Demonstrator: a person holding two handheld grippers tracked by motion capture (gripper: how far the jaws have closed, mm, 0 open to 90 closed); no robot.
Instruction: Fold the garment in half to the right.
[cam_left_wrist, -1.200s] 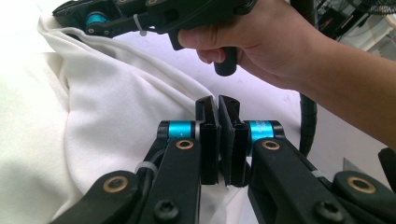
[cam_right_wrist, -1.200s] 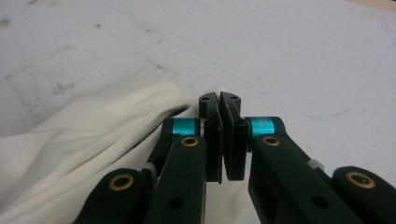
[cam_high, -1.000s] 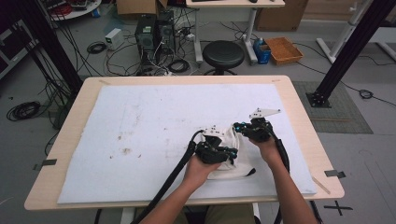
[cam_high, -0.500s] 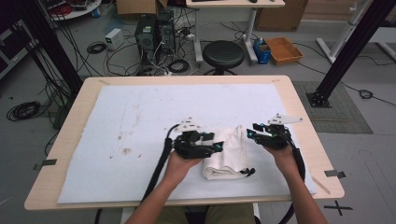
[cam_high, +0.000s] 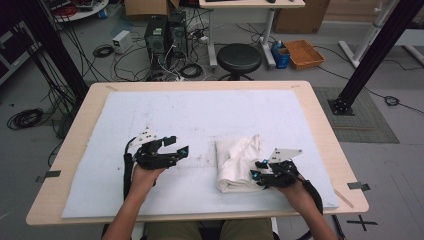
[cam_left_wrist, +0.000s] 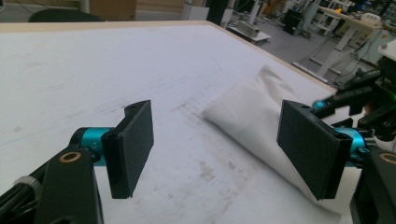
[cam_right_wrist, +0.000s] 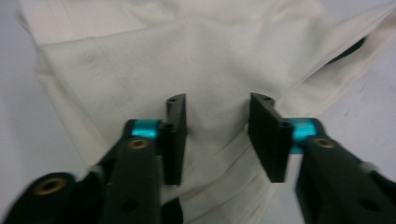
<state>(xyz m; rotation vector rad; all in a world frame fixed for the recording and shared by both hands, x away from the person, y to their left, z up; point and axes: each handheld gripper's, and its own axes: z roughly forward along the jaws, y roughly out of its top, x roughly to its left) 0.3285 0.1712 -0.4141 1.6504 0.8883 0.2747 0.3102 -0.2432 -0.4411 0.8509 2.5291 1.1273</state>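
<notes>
Surface: pale wooden surface (cam_high: 320, 125) under a white foam mat (cam_high: 200, 120).
Cloth: folded cream cloth bundle (cam_high: 237, 162) lies right of centre, released.
Left gripper (cam_high: 175, 150): withdrawn leftward; jaws just opened wide, empty.
Right gripper (cam_high: 257, 176): jaws part-open, narrowing over the cloth's edge, nothing clamped; regrasp looks likely.

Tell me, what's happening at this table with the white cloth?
A person seated at the table works with a two-jaw gripper in each hand on a folded white cloth that lies on a white mat. The right gripper is at the cloth's edge, jaws apart and just closing over the fabric. The left gripper is off to the side over bare mat, its jaws just opened wide with nothing between them.
</notes>
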